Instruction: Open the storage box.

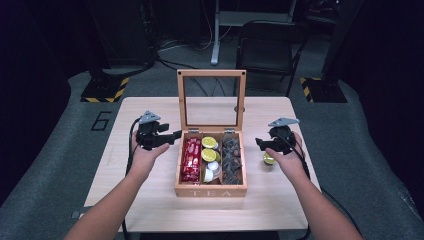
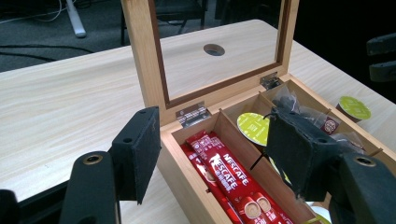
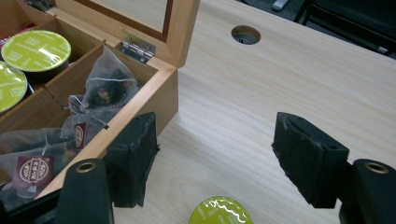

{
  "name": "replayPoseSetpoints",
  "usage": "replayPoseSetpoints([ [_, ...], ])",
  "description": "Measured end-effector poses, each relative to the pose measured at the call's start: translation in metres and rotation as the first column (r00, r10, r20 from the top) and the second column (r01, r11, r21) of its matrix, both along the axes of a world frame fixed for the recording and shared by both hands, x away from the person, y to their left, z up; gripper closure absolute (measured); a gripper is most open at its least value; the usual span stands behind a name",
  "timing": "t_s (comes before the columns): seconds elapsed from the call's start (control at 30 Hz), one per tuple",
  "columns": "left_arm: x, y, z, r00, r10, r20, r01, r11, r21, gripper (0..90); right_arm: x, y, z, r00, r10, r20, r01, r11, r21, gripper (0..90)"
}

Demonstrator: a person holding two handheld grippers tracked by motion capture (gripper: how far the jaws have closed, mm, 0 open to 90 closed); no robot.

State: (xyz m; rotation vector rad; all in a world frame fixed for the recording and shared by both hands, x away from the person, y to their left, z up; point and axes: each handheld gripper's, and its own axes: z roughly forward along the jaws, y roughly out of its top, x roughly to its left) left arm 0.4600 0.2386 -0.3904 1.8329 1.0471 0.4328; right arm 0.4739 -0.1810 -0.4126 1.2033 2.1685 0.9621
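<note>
Two open claws flank an open wooden tea box on the tabletop, with a green-lidded capsule lying loose at the right.

At centre left of the high view the left claw hovers just beside the box's left wall, its jaws apart with nothing between them. In the left gripper view they straddle that wall over the red coffee sticks. The box sits mid-frame, its glass-paned lid standing upright; red sticks fill the left compartment, green and white capsules the middle one, tea bags the right one. At centre right, the right claw stands wide and empty, above the loose capsule, which rests on the tabletop just right of the box, at the bottom edge of the right gripper view.
</note>
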Motion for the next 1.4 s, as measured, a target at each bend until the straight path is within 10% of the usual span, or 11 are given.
replayPoseSetpoints([
  [1.4, 0.000, -0.002, 0.003, 1.0000, -0.005, 0.004, 0.005, 1.0000, 0.006, 36.1, 0.014, 0.032, 0.045, 0.9955, 0.081, 0.049, -0.082, 0.997, 0.015, 31.4],
])
